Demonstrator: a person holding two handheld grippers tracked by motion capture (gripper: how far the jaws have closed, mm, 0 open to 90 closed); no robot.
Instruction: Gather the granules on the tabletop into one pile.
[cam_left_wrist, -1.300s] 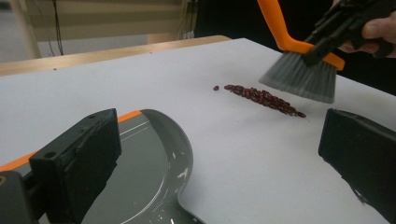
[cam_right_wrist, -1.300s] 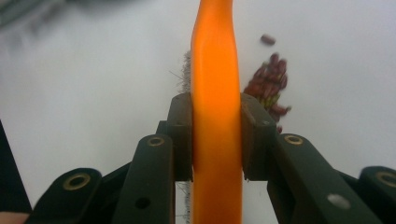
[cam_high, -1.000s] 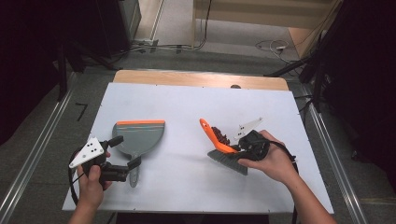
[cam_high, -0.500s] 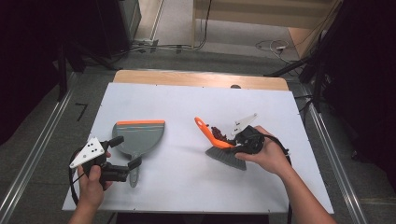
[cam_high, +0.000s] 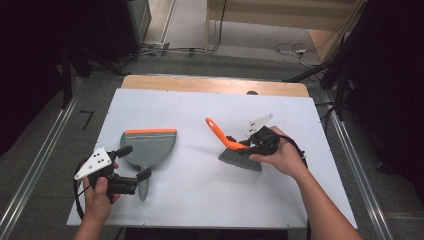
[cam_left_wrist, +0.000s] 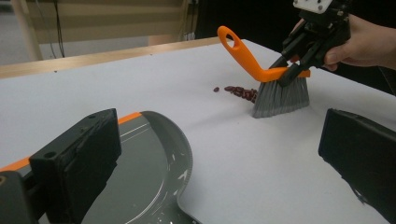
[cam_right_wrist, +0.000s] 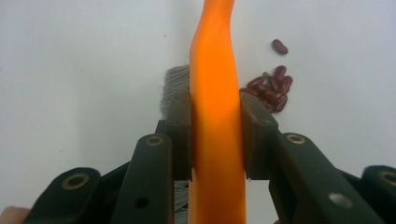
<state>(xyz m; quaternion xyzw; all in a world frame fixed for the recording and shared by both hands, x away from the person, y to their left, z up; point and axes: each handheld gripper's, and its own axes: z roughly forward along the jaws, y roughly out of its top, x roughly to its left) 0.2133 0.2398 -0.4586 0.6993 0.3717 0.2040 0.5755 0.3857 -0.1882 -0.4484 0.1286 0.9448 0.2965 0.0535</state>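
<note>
One container is seen on the white table: a grey plastic dustpan with an orange front lip, lying flat at the left side. Nothing can be made out in its pan (a few pale specks on the inner surface are seen in the left gripper view). Its short handle points toward the person and lies between the spread jaws of the left gripper, which stand wide apart on either side without pressing on it. The left hand is held low at the near edge of the table, wrapped around the gripper body.

A hand brush with an orange plastic handle and grey bristles is clamped by the right gripper, whose pads are pressed against both sides of the handle. The brush is held upright, bristles down on the table, well apart from the dustpan. A small heap of dark red kidney beans lies just beside the bristles, on the dustpan's side. The right hand is reached forward, forearm angled in from the lower right.
</note>
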